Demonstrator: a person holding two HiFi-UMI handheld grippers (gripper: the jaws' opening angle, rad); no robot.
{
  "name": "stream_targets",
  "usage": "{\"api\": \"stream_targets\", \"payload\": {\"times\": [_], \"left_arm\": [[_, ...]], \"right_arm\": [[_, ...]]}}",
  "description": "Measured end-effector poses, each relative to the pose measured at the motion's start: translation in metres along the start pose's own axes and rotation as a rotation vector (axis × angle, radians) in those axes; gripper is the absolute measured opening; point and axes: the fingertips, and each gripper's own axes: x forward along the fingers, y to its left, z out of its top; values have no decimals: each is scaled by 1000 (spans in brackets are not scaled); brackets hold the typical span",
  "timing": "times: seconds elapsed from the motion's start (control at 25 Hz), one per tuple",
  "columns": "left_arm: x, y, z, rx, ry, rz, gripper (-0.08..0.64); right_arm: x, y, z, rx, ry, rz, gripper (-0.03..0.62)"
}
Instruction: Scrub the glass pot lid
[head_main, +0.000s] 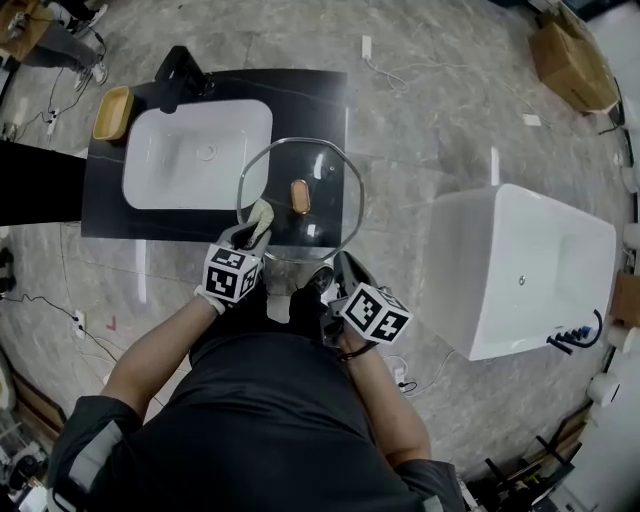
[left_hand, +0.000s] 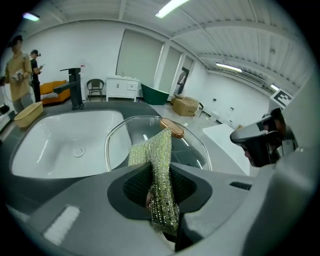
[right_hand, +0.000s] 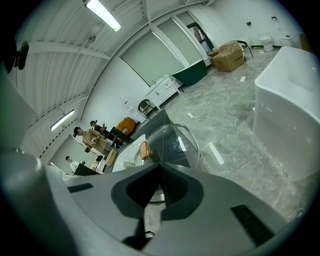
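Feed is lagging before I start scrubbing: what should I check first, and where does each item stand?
1. Left tool shut on scrub cloth: ok.
2. Right tool shut on glass pot lid at its rim: ok.
3. Cloth touching the glass: cannot tell.
4. Knob clear of cloth: ok.
5. Lid over sink: not ok, mostly beside it.

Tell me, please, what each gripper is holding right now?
Left gripper: closed on the green scrubbing cloth.
Right gripper: closed on the glass lid, at its rim.
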Motion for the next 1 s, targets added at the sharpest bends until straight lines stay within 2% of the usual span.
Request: {"api": "stream_targets", "payload": {"times": [0.08,0.28,0.52,0.76,1.0], "left_arm": [[2,-8,1,-27,-8,15,75],[10,-37,-1,0,-6,33,75],[24,-67,1,-11,-8,48,75],[42,-101,11,19,16,-11,75],[60,-128,14,92,67,-64,75]], "right_arm": [[-1,-6,1,-5,10,7,8],[-7,-19,5,-16,37,18,8],[-18,-47,20,-22,28,10,8],[-26,-59,27,-9,16,16,8],[-36,-71,33,25,-13,3,8]]}}
